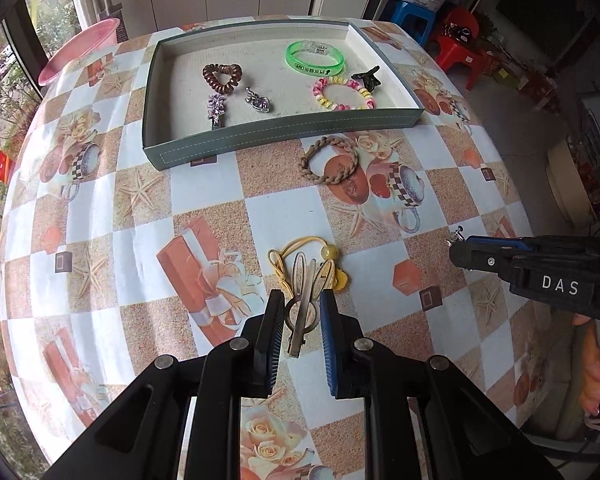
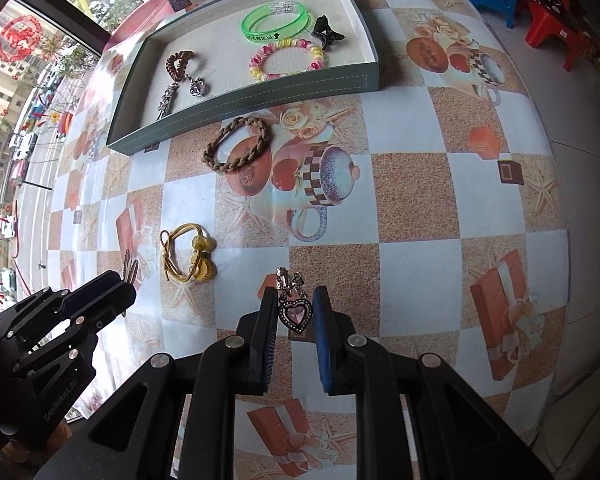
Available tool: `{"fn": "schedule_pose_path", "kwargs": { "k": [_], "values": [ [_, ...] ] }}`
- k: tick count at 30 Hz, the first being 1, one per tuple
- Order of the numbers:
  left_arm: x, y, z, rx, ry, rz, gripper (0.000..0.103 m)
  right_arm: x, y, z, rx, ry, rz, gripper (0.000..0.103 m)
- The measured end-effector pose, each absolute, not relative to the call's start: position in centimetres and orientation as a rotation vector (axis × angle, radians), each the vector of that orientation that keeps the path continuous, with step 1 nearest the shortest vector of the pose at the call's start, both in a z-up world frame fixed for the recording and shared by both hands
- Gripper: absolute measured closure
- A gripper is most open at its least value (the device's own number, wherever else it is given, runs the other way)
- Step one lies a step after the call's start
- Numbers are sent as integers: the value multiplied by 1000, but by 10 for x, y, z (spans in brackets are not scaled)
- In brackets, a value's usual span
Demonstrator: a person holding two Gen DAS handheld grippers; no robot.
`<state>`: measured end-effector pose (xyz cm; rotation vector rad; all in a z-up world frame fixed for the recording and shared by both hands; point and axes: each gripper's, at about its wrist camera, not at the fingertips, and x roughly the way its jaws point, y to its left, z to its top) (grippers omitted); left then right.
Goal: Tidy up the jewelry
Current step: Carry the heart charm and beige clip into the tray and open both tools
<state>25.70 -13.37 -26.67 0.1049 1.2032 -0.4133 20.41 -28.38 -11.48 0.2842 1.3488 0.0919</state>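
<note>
My left gripper (image 1: 300,300) has its jaws either side of a beige hair clip (image 1: 302,308) on the table, close to it; contact is not clear. A yellow cord hair tie (image 1: 300,260) lies just beyond. My right gripper (image 2: 294,300) is shut on a pink heart pendant clip (image 2: 295,310); it also shows in the left wrist view (image 1: 456,240). A braided brown bracelet (image 1: 329,160) lies before the grey-green tray (image 1: 284,134). The tray holds a green bangle (image 1: 316,58), a pink bead bracelet (image 1: 342,94), a brown coil tie (image 1: 220,76), a black claw clip (image 1: 367,76) and two silver clips.
The round table (image 1: 140,216) has a patterned cloth. A pink basin (image 1: 80,50) stands at its far left edge. Red and blue stools (image 1: 456,48) stand on the floor beyond the right side. A window is to the left.
</note>
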Motion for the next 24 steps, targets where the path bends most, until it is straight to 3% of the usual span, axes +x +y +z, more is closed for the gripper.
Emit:
{"fn": "schedule_pose_path", "kwargs": {
  "k": [7, 15, 19, 24],
  "values": [
    [277, -129, -211, 73, 1142, -397, 72, 227, -291, -81, 294, 1281, 117, 84],
    [288, -110, -75, 16, 1075, -349, 72, 278, -299, -55, 320, 1215, 138, 84],
    [300, -107, -47, -14, 1064, -321, 72, 303, -297, -55, 313, 1201, 149, 84],
    [329, -103, -48, -36, 1069, -285, 72, 332, -293, -63, 286, 1196, 164, 84]
  ]
}}
